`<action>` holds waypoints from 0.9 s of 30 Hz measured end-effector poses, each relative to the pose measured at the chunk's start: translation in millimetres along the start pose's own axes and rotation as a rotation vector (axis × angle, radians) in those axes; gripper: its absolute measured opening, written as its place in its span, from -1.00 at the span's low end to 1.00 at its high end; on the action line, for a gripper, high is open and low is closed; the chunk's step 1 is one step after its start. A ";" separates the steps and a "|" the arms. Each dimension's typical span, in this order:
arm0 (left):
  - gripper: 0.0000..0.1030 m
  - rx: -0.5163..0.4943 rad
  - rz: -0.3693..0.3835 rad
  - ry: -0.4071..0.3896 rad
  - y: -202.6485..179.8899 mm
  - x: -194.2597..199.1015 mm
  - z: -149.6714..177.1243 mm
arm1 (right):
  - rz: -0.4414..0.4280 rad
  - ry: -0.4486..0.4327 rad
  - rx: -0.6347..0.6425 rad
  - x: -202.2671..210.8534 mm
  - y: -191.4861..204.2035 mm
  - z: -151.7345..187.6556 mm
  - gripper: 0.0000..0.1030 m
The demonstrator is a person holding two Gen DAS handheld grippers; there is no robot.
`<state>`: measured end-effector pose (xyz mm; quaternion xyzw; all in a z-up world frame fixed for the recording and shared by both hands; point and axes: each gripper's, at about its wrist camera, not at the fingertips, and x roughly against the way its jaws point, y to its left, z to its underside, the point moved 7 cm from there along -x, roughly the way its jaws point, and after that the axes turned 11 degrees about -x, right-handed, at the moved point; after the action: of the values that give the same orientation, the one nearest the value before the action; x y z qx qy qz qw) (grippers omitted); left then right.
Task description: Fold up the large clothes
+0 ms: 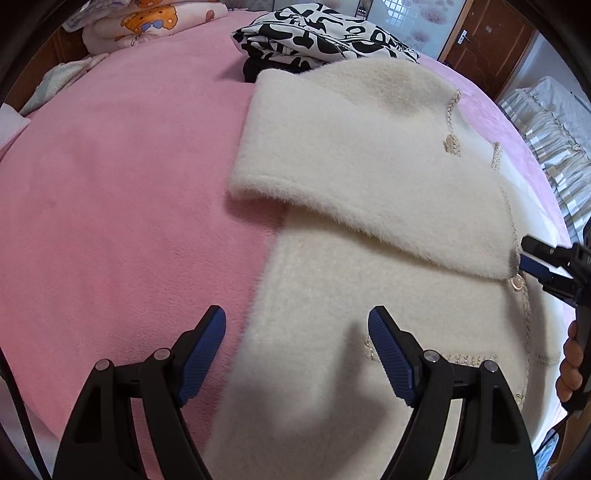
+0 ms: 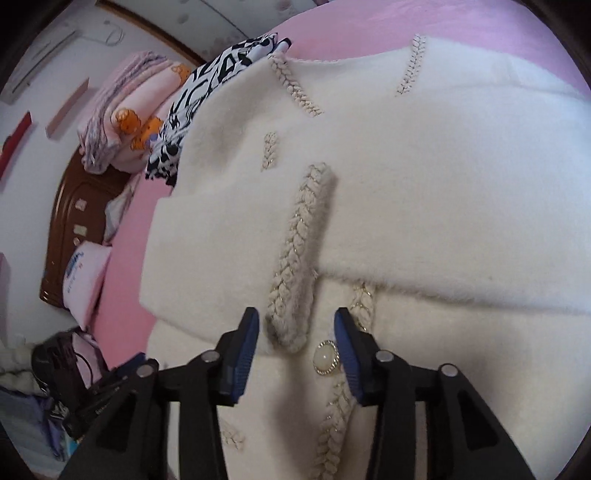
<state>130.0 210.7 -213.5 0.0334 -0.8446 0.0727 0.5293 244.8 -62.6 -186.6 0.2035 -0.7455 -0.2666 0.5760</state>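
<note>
A cream fluffy coat lies flat on the pink bed cover, one sleeve folded across its body. My left gripper is open above the coat's lower left edge, holding nothing. In the right wrist view the coat fills the frame. The sleeve's braided cuff trim ends between the fingers of my right gripper, and the pads stand clear of it, so that gripper is open. A pearl button sits by its right finger. The right gripper also shows at the coat's right side, held by a hand.
A folded black-and-white patterned garment lies on the bed just beyond the coat. Folded bear-print quilts are stacked by the wooden headboard. A brown door stands at the far right. Bags and clutter lie beside the bed.
</note>
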 end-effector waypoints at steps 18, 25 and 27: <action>0.52 -0.008 -0.088 -0.051 11.2 5.8 -31.9 | 0.013 -0.176 0.417 36.6 131.3 -26.7 -0.74; 0.52 -0.025 -0.088 -0.096 8.4 12.5 -52.3 | 0.086 -0.381 0.433 98.7 125.0 -76.8 -0.74; 0.52 -0.035 -0.079 -0.096 5.2 9.9 -60.9 | 0.126 -0.395 0.386 103.9 98.6 -86.6 -0.74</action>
<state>179.2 225.7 -178.9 0.0610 -0.8682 0.0352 0.4912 302.5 -63.8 -29.5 0.2070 -0.8913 -0.1179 0.3858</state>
